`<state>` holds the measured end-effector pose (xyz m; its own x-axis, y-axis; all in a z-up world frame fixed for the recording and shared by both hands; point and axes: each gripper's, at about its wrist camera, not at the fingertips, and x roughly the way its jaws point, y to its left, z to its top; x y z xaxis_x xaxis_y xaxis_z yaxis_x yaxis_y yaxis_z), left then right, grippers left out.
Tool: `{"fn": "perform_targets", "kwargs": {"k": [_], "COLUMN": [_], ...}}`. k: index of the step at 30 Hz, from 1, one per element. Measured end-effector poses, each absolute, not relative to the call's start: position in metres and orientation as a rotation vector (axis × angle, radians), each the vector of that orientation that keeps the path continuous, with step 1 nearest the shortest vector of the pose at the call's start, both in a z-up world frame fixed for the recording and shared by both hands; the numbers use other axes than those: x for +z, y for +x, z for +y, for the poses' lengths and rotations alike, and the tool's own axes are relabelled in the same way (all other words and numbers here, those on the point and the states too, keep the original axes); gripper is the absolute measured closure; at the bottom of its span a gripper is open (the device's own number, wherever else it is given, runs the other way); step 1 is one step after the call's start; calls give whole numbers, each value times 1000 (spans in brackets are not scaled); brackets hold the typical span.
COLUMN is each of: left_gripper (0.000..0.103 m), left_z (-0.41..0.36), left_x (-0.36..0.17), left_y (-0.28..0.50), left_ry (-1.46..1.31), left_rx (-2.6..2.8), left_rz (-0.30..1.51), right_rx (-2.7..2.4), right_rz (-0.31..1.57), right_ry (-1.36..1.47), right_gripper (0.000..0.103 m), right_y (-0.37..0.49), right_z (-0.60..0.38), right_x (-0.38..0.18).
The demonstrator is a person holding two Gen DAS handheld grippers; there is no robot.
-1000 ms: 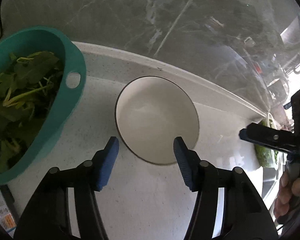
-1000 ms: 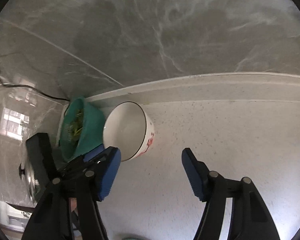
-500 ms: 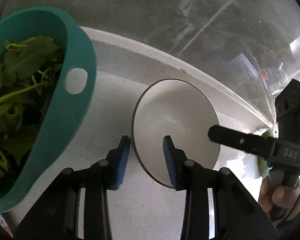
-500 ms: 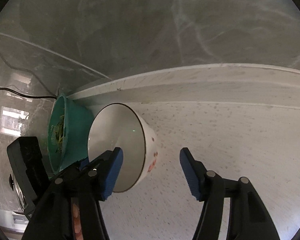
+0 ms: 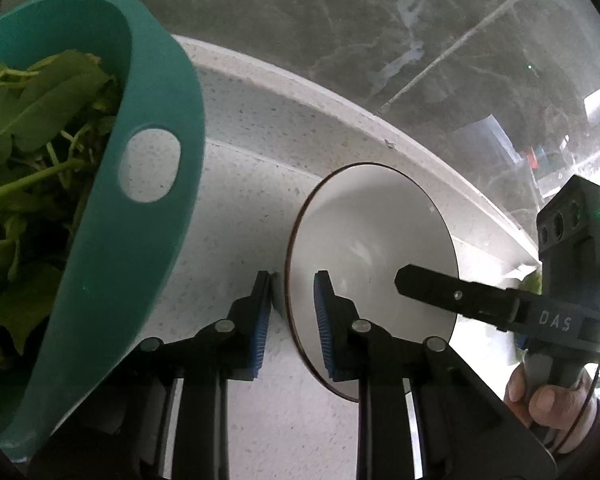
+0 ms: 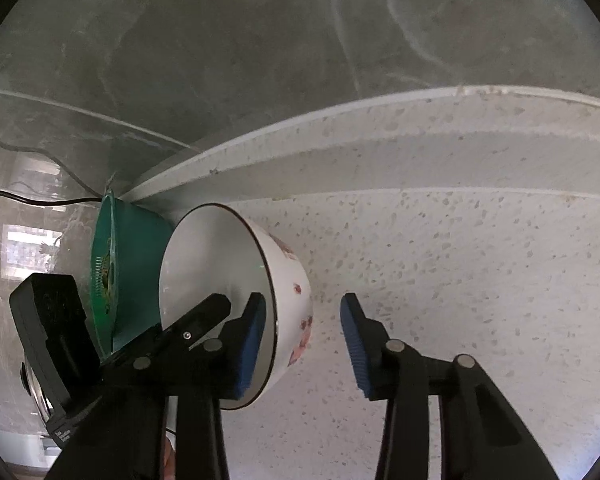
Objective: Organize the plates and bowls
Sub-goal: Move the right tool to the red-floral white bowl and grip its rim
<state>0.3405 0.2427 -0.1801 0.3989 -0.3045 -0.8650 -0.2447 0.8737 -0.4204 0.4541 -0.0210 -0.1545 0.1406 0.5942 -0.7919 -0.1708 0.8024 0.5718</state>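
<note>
A white bowl (image 5: 380,240) with a dark rim and red flower marks on its outside (image 6: 288,276) stands on the speckled white counter. My left gripper (image 5: 290,308) is shut on the bowl's near rim, one blue pad outside and one inside. My right gripper (image 6: 304,336) is open, straddling the bowl's right wall: its left pad is inside the bowl, its right pad outside and apart from it. The right gripper also shows in the left wrist view (image 5: 500,304), reaching over the bowl.
A teal colander (image 5: 140,200) full of green leaves stands just left of the bowl; it also shows in the right wrist view (image 6: 136,264). A raised counter lip (image 6: 380,140) and grey marble wall (image 6: 300,40) run behind. A black cable (image 6: 28,200) hangs at left.
My left gripper has moved forward and closed on the bowl's rim. My right gripper has come closer, its left finger now inside the bowl.
</note>
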Motion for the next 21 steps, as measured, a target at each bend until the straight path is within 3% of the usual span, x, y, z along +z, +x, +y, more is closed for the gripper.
{"fn": "perform_targets", "kwargs": {"k": [4,21], "left_gripper": [87,88], "left_z": [246,230], "left_x": [-185,-178], "left_y": [341,339], "left_ry": [-541,-544], "left_rx": [-50,-60], "left_rz": [1175,1221], "right_rx": [592,583], "right_rz": [1339,1347], "right_ry": [439,460], "right_gripper": [80,79], "right_y": [457,447], "right_z": [-27,-28], "right_x": [-160,-158]}}
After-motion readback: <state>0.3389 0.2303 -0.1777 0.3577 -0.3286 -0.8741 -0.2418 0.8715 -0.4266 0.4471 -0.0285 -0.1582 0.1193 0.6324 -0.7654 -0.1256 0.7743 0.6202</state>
